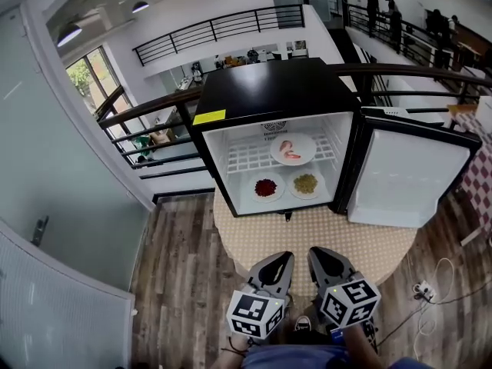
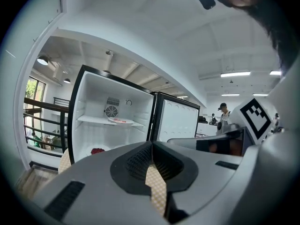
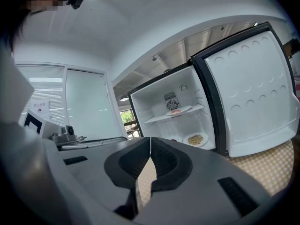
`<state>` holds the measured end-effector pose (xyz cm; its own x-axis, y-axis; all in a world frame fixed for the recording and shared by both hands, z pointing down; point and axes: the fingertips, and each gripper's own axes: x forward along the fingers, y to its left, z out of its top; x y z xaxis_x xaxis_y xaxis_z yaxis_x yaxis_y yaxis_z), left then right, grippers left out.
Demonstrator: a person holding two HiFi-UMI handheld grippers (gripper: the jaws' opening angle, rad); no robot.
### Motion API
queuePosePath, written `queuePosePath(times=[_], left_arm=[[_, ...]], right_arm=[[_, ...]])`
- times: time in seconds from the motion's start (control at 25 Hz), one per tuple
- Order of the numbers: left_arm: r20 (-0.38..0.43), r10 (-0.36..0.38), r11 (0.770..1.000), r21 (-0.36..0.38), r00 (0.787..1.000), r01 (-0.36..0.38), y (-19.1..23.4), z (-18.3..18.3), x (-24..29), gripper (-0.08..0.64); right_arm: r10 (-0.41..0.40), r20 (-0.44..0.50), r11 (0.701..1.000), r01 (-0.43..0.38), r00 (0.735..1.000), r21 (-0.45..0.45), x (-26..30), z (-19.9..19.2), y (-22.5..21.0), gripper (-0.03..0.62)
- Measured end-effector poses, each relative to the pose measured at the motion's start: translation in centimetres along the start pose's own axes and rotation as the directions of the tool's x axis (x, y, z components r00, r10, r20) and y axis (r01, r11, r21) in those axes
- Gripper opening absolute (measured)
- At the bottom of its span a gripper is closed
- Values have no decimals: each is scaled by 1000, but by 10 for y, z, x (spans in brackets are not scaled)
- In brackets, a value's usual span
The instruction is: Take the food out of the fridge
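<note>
Holding left gripper (image 1: 283,260) and right gripper (image 1: 318,255), both clamped shut and empty, above wood floor (image 1: 181,275) just short of the fridge (image 1: 269,91); finding one checkered mat (image 1: 323,233) lying under the fridge, its one door (image 1: 407,179) standing open, three plates of food (image 1: 293,149) sitting inside, black railing (image 1: 215,28) running behind

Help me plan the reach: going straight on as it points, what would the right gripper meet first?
Nothing nearby. The shut, empty right gripper faces the open fridge across the mat; it would probably reach the lower compartment near the plate of yellowish food. Depth is unclear.
</note>
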<state>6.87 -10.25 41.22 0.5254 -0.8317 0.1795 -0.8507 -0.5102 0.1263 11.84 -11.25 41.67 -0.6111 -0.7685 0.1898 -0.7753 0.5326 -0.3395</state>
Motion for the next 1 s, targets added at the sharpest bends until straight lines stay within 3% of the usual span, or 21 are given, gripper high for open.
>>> queuePosePath(times=[0.56,0.76,1.0], left_arm=[[-48,42,999,28,998,-40,10,-7,28,18],[-62,69,998,9,996,-69,29,-13,29,18],[-85,44,999,-16,995,-46,54,-15,47,19]], right_arm=[[41,-33,998,-39,999,50,34,1,-32,20],[43,-54,995,-39,998,87,49,-7,-36,20],[23,-87,993,-12,996,118,70,-14,-41,20]])
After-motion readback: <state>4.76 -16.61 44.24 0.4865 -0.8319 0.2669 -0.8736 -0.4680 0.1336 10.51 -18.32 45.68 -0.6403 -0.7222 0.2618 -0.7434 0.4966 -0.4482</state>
